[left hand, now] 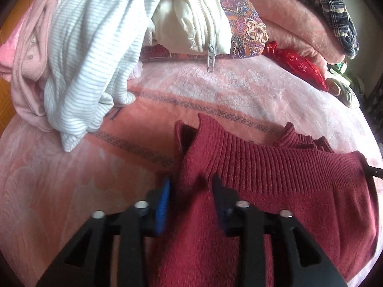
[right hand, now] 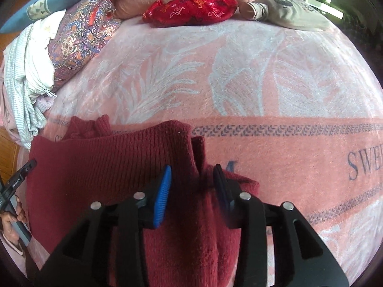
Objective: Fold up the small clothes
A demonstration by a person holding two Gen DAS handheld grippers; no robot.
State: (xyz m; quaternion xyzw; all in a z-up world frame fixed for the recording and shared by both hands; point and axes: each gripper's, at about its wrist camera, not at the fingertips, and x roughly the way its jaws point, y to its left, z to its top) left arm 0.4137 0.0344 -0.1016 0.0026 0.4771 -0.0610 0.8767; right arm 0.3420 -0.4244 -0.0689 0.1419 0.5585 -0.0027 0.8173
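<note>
A dark red knitted sweater (left hand: 275, 191) lies on the pink blanket, its ribbed hem turned up toward the far side; it also shows in the right wrist view (right hand: 100, 174). My left gripper (left hand: 191, 189) has sweater fabric bunched between its fingers near the left corner of the hem. My right gripper (right hand: 192, 179) has the sweater's right corner bunched between its blue-padded fingers. The jaws of both stand a hand's width apart with cloth filling the gap. The left gripper's tip (right hand: 26, 167) shows at the left edge of the right wrist view.
A heap of clothes, striped white (left hand: 88, 55) and cream with a zipper (left hand: 198, 19), lies at the left. A patterned pillow (right hand: 81, 38), a red pouch (right hand: 191, 9), a folded pink blanket (left hand: 294, 24) and a beige garment (right hand: 292, 12) sit at the far side of the pink blanket (right hand: 263, 76).
</note>
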